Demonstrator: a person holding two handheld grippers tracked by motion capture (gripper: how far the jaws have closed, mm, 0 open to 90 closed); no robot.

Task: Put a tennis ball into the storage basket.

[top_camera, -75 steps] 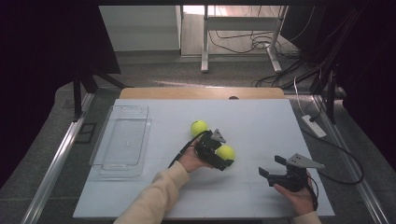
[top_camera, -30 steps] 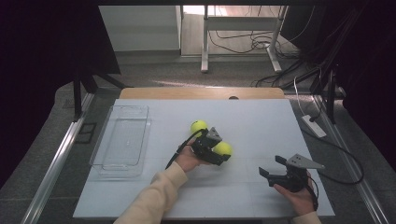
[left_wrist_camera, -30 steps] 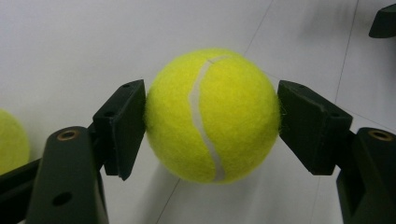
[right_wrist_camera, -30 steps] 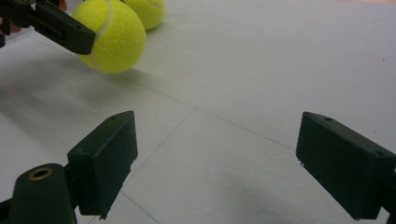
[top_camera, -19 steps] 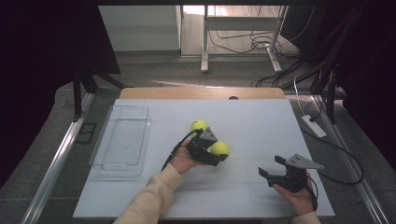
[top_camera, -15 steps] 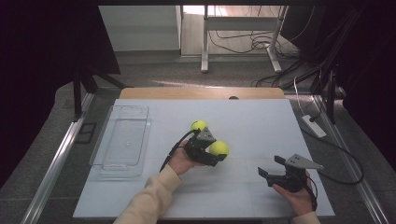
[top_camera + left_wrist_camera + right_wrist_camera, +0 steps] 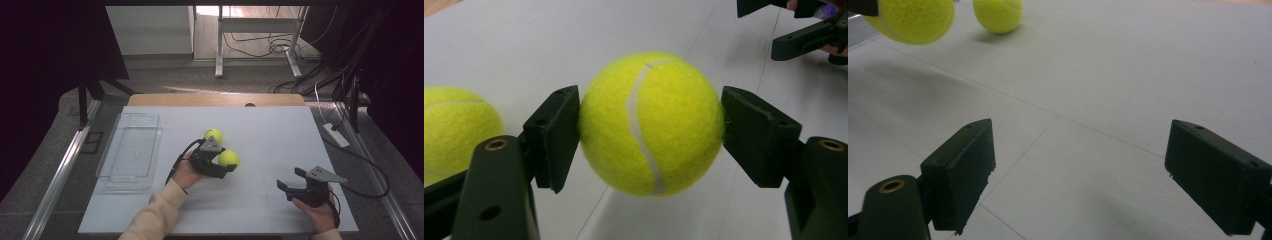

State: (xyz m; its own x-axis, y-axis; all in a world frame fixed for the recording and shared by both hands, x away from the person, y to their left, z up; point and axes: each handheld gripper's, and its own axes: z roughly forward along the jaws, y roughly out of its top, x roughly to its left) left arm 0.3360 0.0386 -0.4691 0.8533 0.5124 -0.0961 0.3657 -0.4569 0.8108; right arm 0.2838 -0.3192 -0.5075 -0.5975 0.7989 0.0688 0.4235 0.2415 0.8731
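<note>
Jaws of the left gripper (image 7: pixel 226 162) clench a tennis ball (image 7: pixel 651 122) at the centre of the high view, lifted just clear of the white table (image 7: pixel 280 130). Second ball (image 7: pixel 213 135) rests on the table just above it in the frame. Right gripper (image 7: pixel 292 181), lower right, hovers with jaws spread wide, holding nothing. Clear tray (image 7: pixel 125 172) sits at left.

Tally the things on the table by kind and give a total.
Tennis balls: 2, one held in the left tongs at, one loose on the table at
Clear plastic trays: 1
Total: 3
</note>
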